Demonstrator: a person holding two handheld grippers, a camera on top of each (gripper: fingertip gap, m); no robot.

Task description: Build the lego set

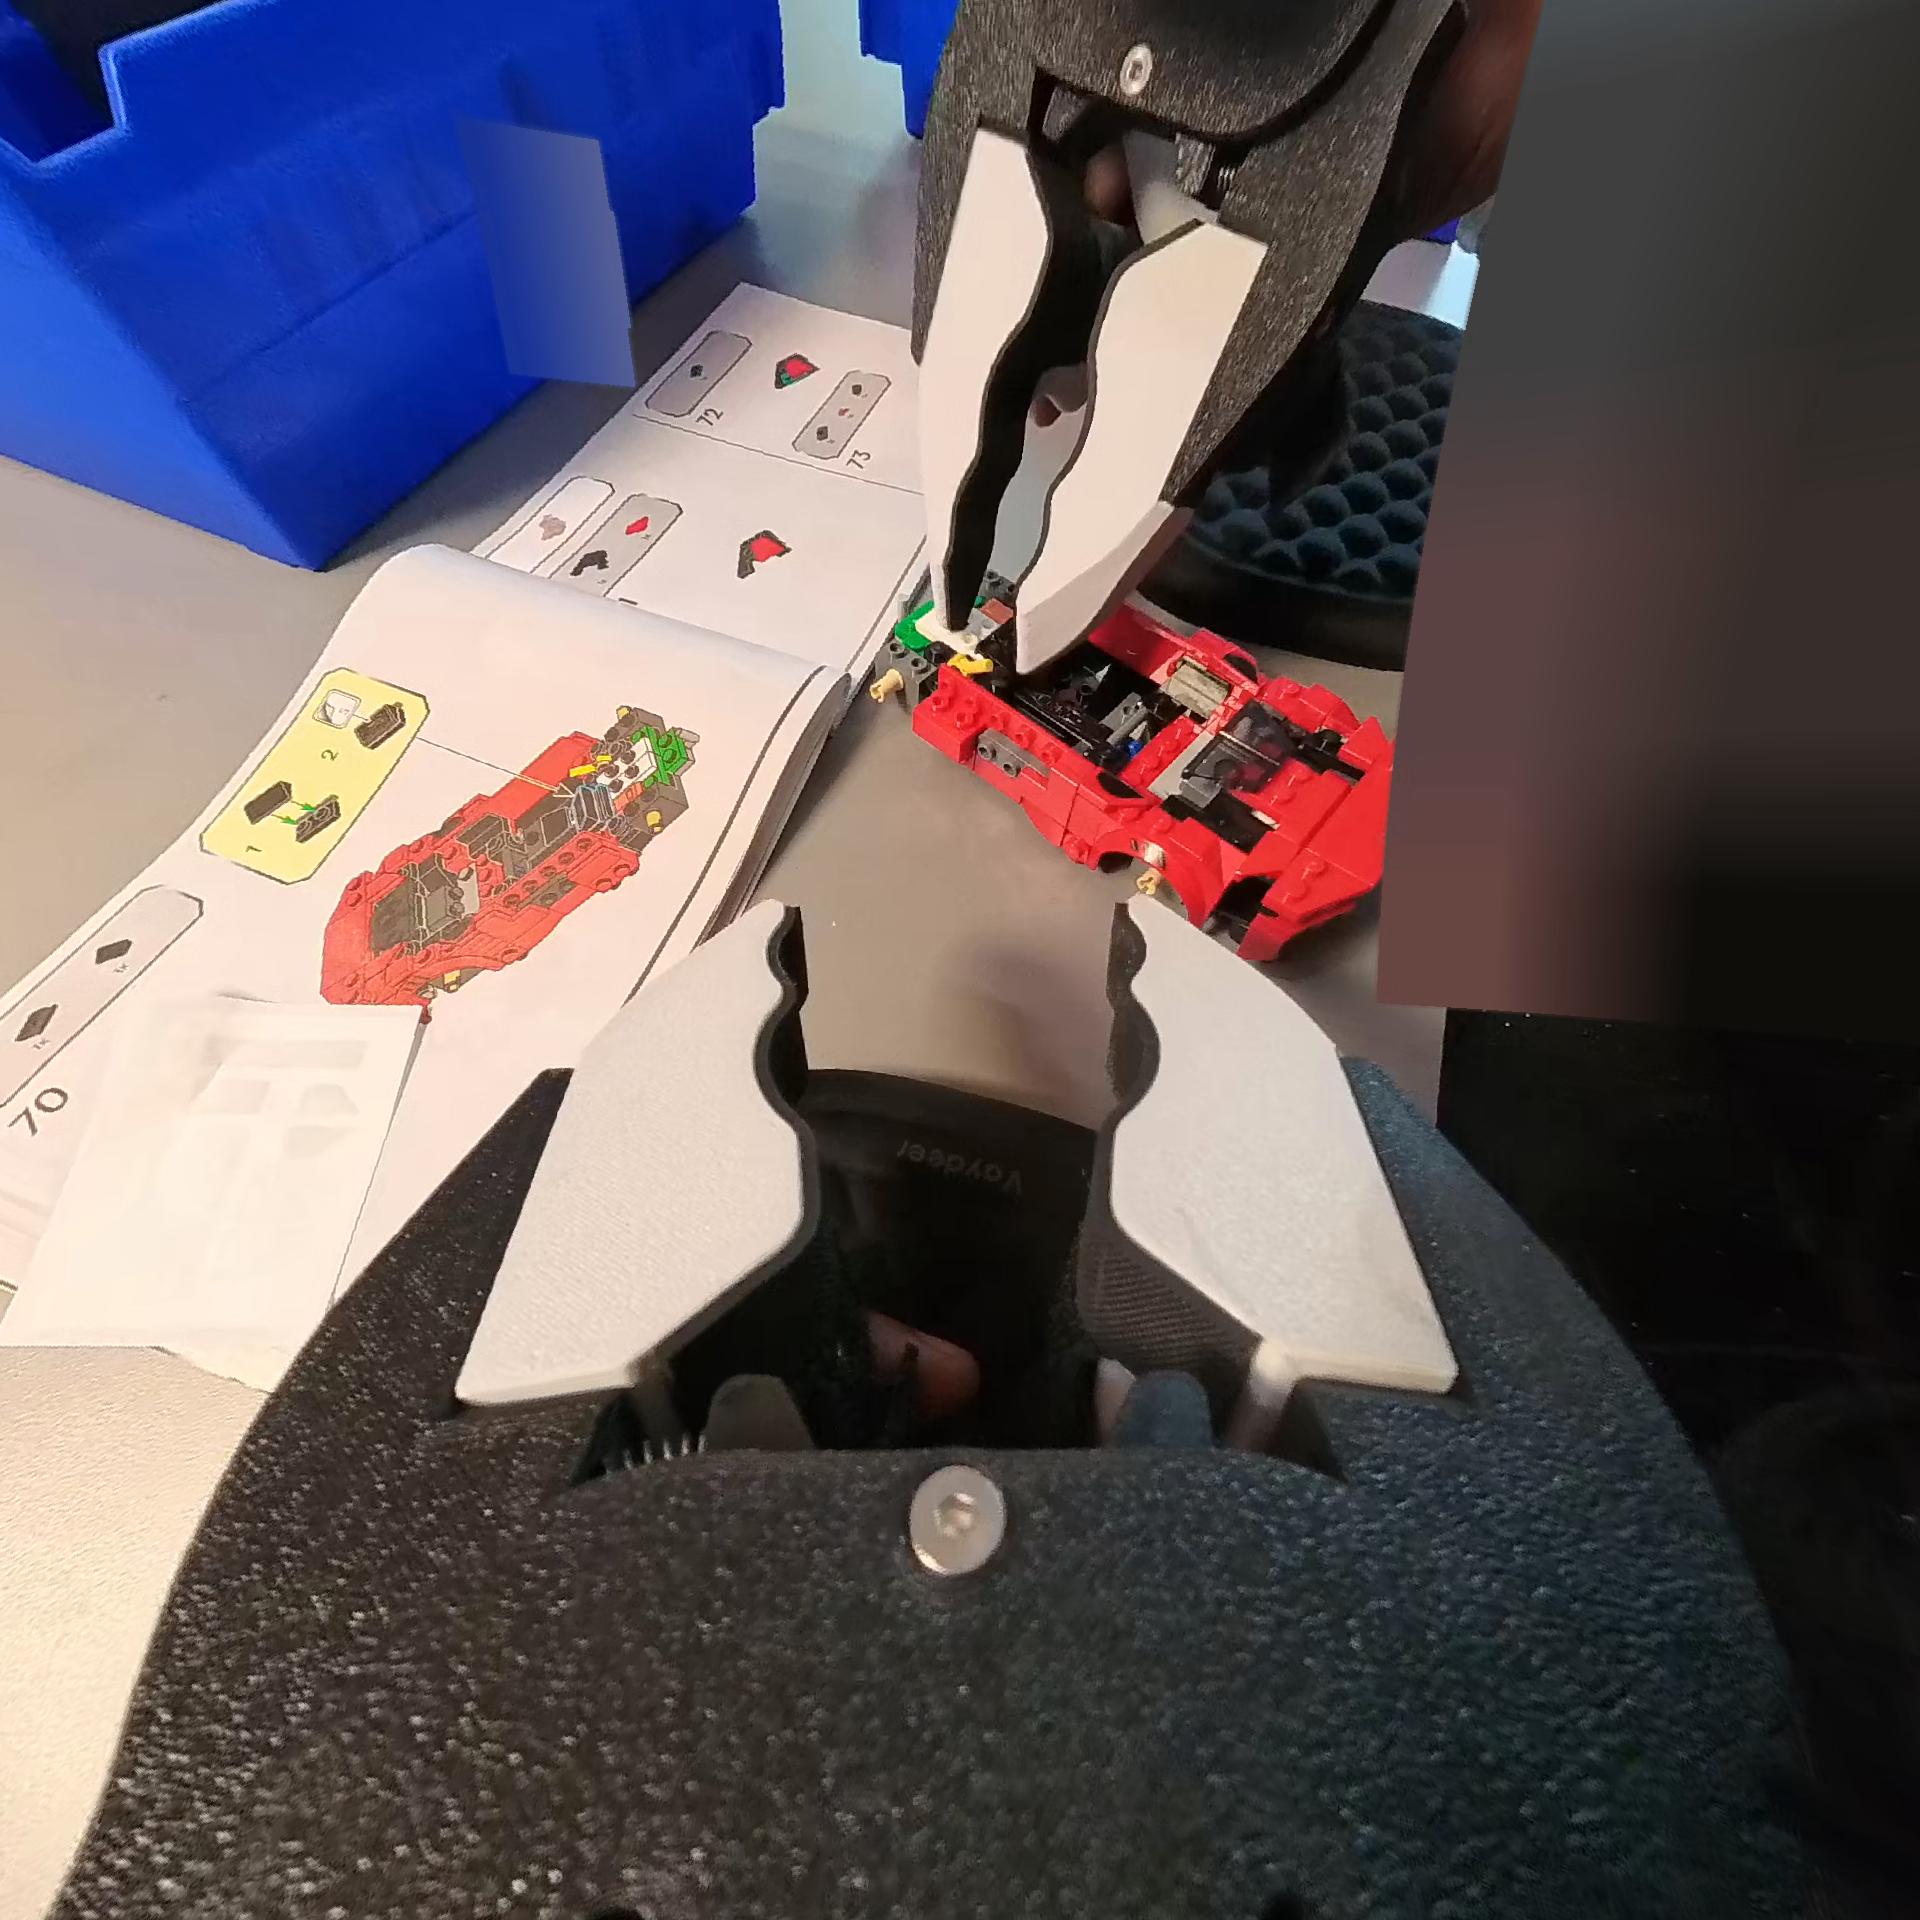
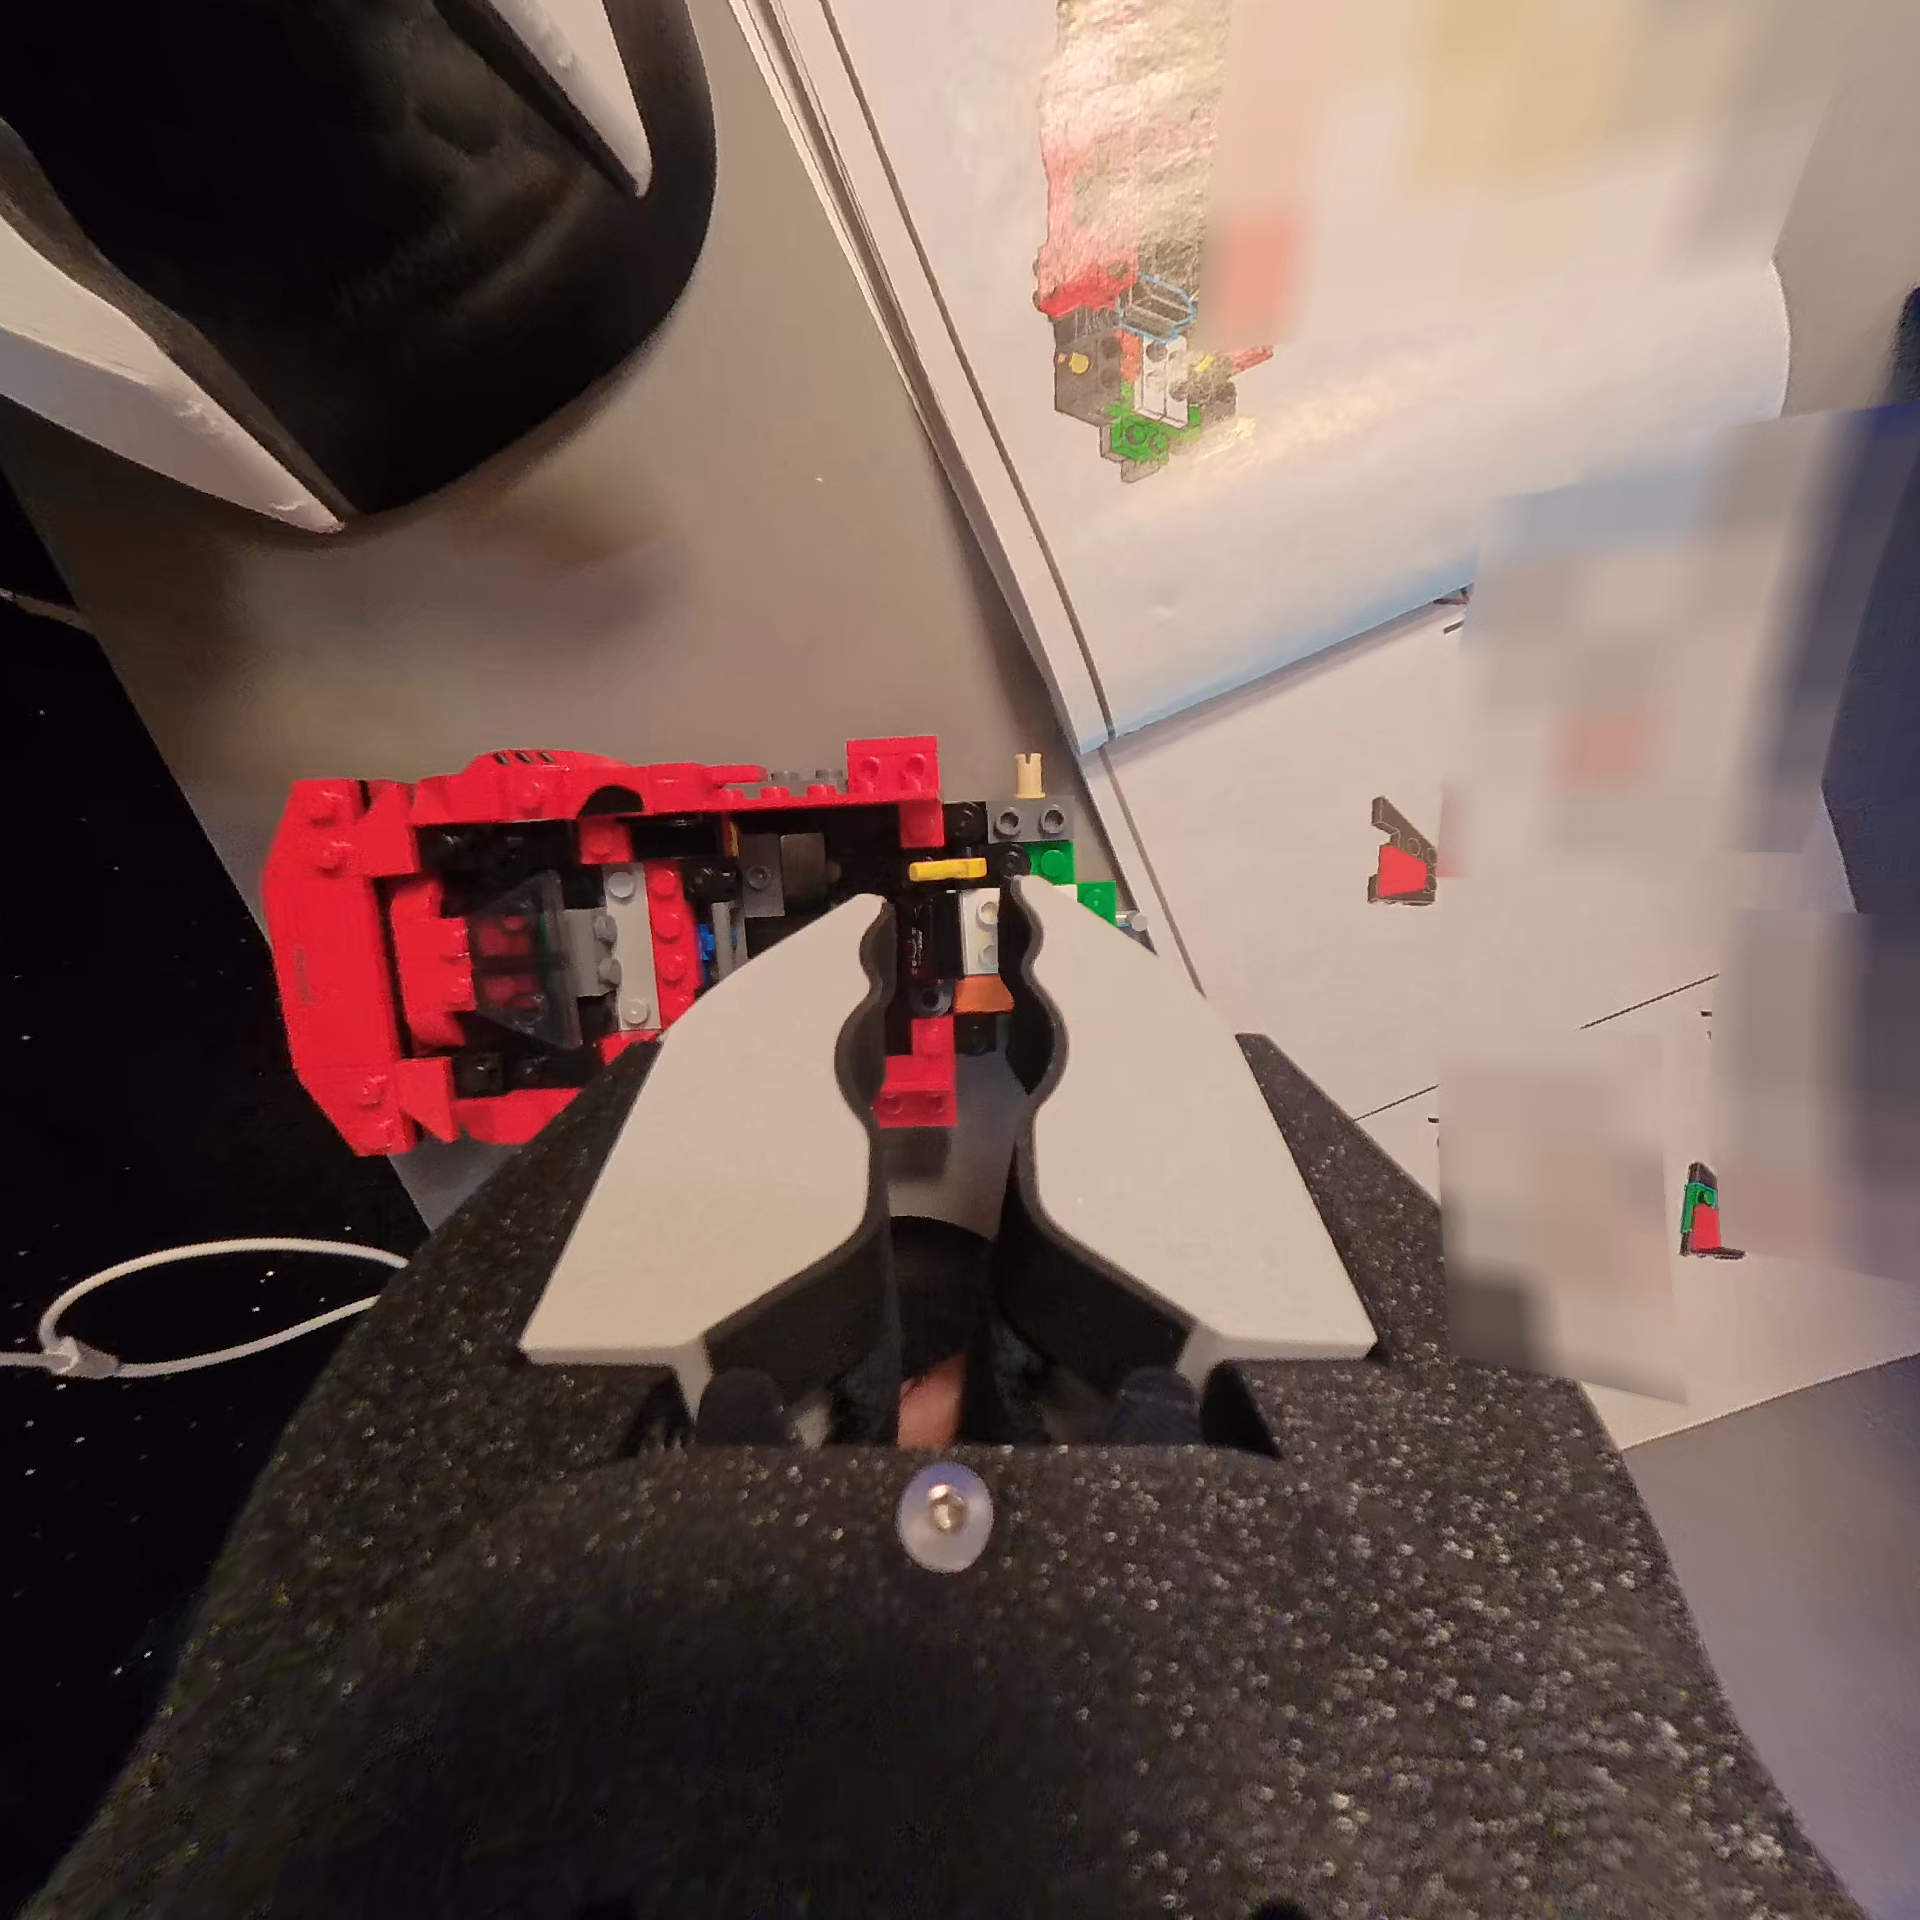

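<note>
A partly built red lego car (image 1: 1143, 790) lies on the grey table, also seen from above in the right wrist view (image 2: 343, 935). My right gripper (image 2: 948, 899) points down at the car's rear end and is closed on a small black and white brick piece (image 2: 977, 930) that sits among the rear bricks. It also shows in the left wrist view (image 1: 992, 644), tips at the green and white bricks. My left gripper (image 1: 956, 925) is open and empty, hovering just short of the car's front.
An open instruction booklet (image 1: 499, 675) lies left of the car, touching its rear end (image 2: 1299, 623). Blue bins (image 1: 260, 260) stand at the back left. A black honeycomb cushion (image 1: 1340, 499) lies behind the car. A white cable (image 2: 208, 1278) lies on the dark floor. The left gripper's tips are roughly 10 centimetres from the right gripper's.
</note>
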